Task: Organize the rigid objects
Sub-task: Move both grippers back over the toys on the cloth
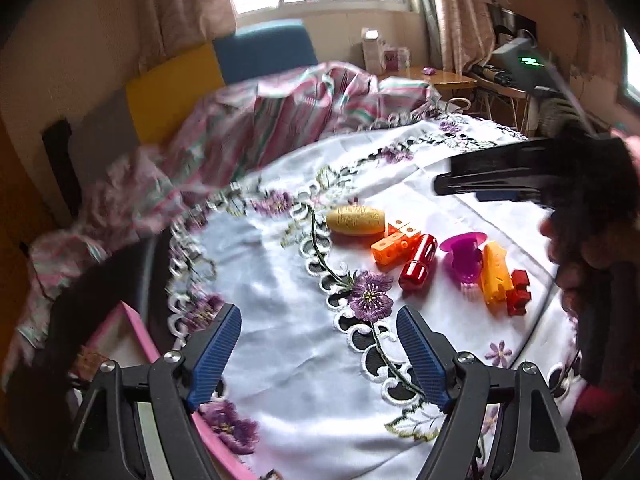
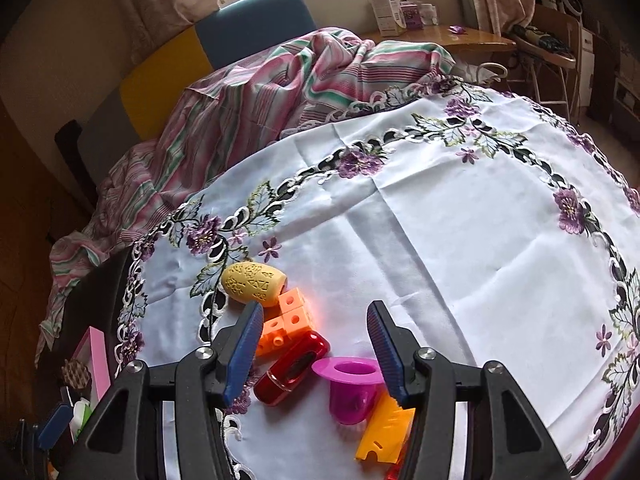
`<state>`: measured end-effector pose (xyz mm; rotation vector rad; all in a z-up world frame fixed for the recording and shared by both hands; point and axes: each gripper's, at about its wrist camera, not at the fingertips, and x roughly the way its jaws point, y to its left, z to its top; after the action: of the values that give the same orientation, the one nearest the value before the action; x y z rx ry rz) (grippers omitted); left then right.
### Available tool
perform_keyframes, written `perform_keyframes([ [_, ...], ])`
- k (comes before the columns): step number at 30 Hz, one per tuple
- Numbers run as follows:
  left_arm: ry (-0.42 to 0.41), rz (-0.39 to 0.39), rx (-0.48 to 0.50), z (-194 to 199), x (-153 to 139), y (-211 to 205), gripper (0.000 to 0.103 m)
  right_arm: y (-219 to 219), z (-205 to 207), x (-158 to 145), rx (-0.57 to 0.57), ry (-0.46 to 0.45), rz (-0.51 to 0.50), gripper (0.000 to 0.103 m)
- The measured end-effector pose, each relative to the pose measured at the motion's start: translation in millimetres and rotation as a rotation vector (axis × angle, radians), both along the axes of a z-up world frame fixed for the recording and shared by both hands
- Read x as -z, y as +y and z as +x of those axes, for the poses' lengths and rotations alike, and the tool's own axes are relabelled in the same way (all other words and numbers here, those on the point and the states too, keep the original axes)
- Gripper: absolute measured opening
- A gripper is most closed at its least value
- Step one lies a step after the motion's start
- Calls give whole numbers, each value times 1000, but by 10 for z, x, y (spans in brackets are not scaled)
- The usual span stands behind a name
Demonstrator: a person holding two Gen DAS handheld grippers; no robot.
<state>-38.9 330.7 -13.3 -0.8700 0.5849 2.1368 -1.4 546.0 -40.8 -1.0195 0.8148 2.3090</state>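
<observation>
Several small toys lie in a row on the white embroidered tablecloth (image 1: pixel 280 272): a yellow egg-shaped piece (image 1: pixel 355 220), orange cubes (image 1: pixel 394 246), a red capsule (image 1: pixel 418 268), a magenta cup (image 1: pixel 464 256), a yellow cheese wedge (image 1: pixel 495 276) and red blocks (image 1: pixel 518 292). My left gripper (image 1: pixel 318 332) is open and empty, above the cloth in front of the toys. My right gripper (image 2: pixel 316 330) is open and empty, just above the red capsule (image 2: pixel 292 368), orange cubes (image 2: pixel 286 320) and magenta cup (image 2: pixel 352 384). The yellow egg (image 2: pixel 254 283) lies to their left, the wedge (image 2: pixel 386 432) below.
A pink-rimmed box (image 1: pixel 136 344) sits off the table's left edge; it also shows in the right wrist view (image 2: pixel 98 360). A striped pink cloth (image 2: pixel 280 80) is heaped at the back. The other hand-held gripper (image 1: pixel 540 172) hangs at the right.
</observation>
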Motion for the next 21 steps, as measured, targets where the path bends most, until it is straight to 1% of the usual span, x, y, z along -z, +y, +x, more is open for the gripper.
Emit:
perform_keyframes([
  [2, -93, 21, -51, -237, 59, 22, 81, 49, 30, 9, 21, 8, -20, 55],
  [4, -158, 39, -81, -414, 111, 43, 81, 89, 57, 15, 38, 19, -44, 55],
  [6, -186, 61, -117, -598, 145, 79, 81, 120, 82, 19, 53, 30, -59, 55],
  [9, -230, 74, -140, -796, 186, 176, 80, 142, 95, 16, 74, 40, -70, 55],
  [13, -263, 78, -138, -956, 229, 438, 81, 147, 109, 12, 78, 49, -79, 55],
  [14, -258, 72, -131, -966, 235, 511, 82, 152, 113, 16, 79, 51, -84, 55],
  [16, -259, 45, -123, -1012, 272, 698, 89, 161, 122, 20, 82, 57, -96, 55],
  [17, -281, 35, -123, -1041, 302, 780, 89, 166, 124, 19, 83, 59, -98, 55],
  [21, -407, 44, -152, -1190, 419, 1076, 89, 178, 134, 29, 84, 70, -117, 55],
])
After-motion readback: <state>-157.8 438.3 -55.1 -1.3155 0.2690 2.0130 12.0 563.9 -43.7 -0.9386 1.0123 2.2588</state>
